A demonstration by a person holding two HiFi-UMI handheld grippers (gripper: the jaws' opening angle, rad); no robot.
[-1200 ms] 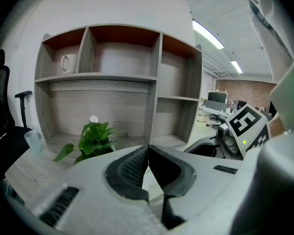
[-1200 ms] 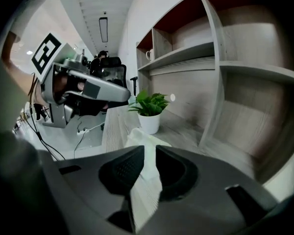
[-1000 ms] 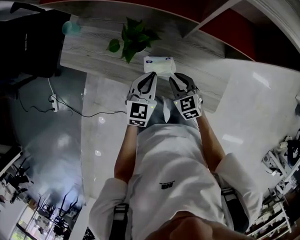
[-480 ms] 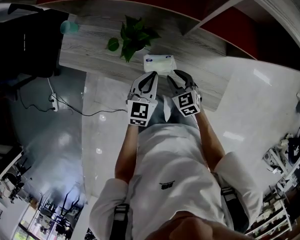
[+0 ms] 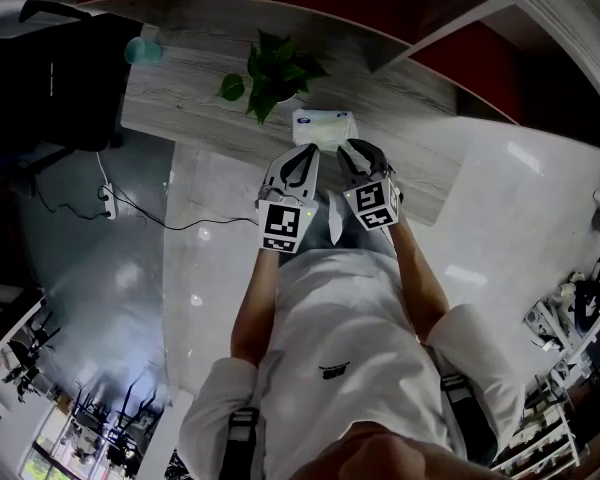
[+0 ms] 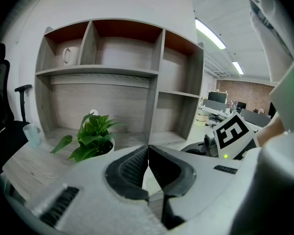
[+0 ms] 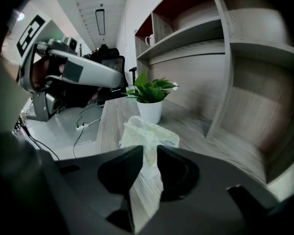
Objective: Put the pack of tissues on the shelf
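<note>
The pack of tissues [image 5: 323, 128] lies on the grey wooden desk [image 5: 410, 118], just right of a potted plant. In the right gripper view the pale crinkled pack [image 7: 149, 131] is straight ahead, and its near end sits in the narrow gap between the jaws. My right gripper [image 5: 352, 152] [image 7: 149, 153] is shut on that end. My left gripper [image 5: 300, 156] [image 6: 148, 148] hovers beside it at the desk's front edge, jaws touching with nothing between them. The shelf unit [image 6: 152, 72] [image 7: 225, 43] rises behind the desk with open compartments.
A green plant in a white pot [image 5: 272, 73] [image 6: 90, 136] [image 7: 149, 94] stands left of the pack. A mug [image 6: 68, 55] is in the upper left compartment. A translucent cup [image 5: 142, 52] and a black chair [image 5: 50, 78] are at the far left. A power strip [image 5: 107, 205] lies on the floor.
Both grippers have edged slightly forward towards the pack. The right gripper's jaws have drawn in around its near end. The pack still lies on the desk.
</note>
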